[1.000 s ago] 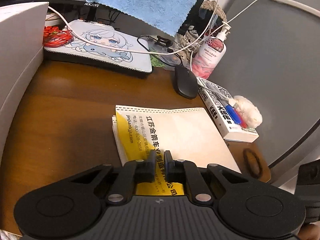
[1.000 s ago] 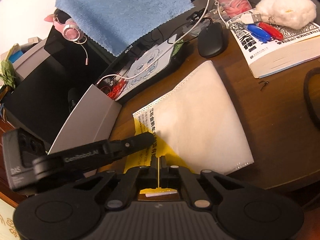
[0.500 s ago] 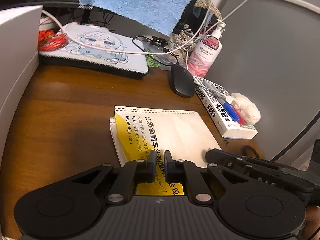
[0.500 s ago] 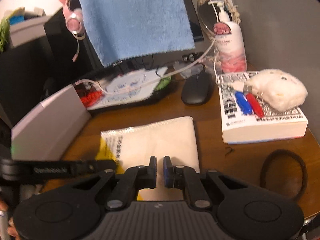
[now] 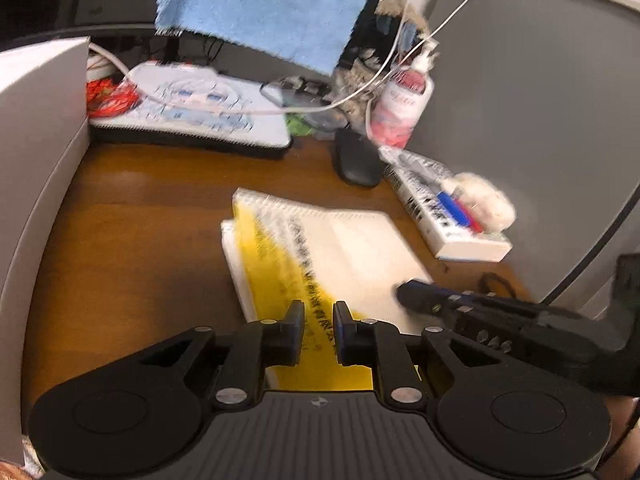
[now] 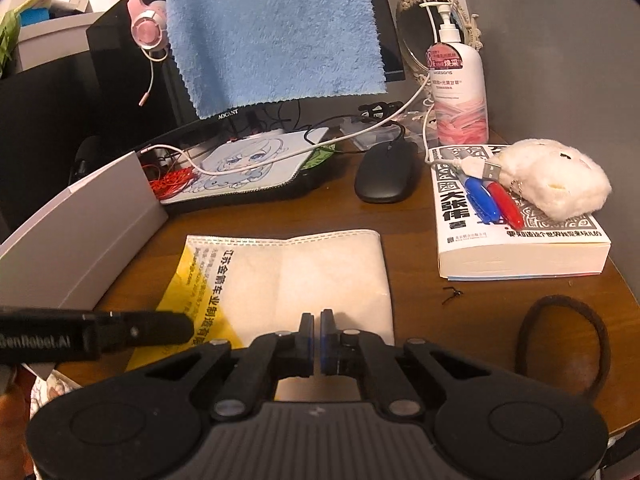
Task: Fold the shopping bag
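- Left wrist view, blurred: the left gripper [image 5: 318, 330] hovers with a narrow gap between its fingers, gripping nothing; the folded shopping bag [image 5: 320, 258] lies flat on the table [image 5: 132, 240] at 12 o'clock from it.
- Right wrist view: the right gripper [image 6: 316, 338] has its fingers almost touching, empty, over the bag's near edge; a book [image 6: 520, 236] lies at 2 o'clock.

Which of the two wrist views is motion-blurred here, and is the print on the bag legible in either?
Left wrist view: smeared by motion blur, the print on the shopping bag unreadable, only the left gripper sharp. Right wrist view: crisp, the bag's black characters clear, with fisheye bending at the edges.
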`<state>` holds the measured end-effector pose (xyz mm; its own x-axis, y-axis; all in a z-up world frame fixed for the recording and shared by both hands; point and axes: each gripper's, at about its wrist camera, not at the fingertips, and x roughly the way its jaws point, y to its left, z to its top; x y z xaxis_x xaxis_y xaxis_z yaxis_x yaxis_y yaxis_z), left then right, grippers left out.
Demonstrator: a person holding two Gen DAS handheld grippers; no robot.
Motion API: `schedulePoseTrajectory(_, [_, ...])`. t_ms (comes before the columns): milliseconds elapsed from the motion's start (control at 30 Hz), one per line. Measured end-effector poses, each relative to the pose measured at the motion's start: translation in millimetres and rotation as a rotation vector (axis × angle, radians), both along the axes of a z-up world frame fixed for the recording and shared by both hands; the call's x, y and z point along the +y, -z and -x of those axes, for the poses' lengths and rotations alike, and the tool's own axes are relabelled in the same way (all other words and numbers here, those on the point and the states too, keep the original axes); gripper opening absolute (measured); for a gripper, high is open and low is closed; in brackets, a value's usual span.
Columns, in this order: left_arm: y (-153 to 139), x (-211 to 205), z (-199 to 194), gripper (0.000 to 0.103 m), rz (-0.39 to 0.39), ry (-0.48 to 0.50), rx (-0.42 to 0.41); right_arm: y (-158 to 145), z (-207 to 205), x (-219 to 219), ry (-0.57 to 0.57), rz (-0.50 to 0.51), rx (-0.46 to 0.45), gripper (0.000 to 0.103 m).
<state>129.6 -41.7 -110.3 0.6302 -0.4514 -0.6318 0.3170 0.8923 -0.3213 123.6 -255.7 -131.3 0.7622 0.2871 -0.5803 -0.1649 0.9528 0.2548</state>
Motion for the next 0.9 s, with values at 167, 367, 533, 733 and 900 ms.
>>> schedulePoseTrajectory(167, [6.2,2.0,-0.9,0.012,-0.006,-0.009,0.006,1.4,1.2,-2.2,0.005,-0.021,-0.007,0.000])
schedulePoseTrajectory(367, [10.6,9.7,-3.6,0.012,0.041,-0.008,0.023,-9.1,8.5,-41.9,-0.008,-0.322,-0.003,0.018])
schedulePoseTrajectory(533, [11.5,11.9,-4.3,0.012,0.058,-0.002,0.025,-18.0,21.8,-69.1,0.037,-0.378,-0.023,0.040])
schedulePoseTrajectory(733, [11.7,13.6,-5.0,0.012,0.069,0.000,0.029,5.1,16.8,-76.3,0.059,-0.436,0.083,0.040])
schedulePoseTrajectory(900, [11.9,14.7,-4.8,0.012,0.074,0.000,0.029,3.8,15.3,-66.6,-0.003,-0.508,0.080,0.026])
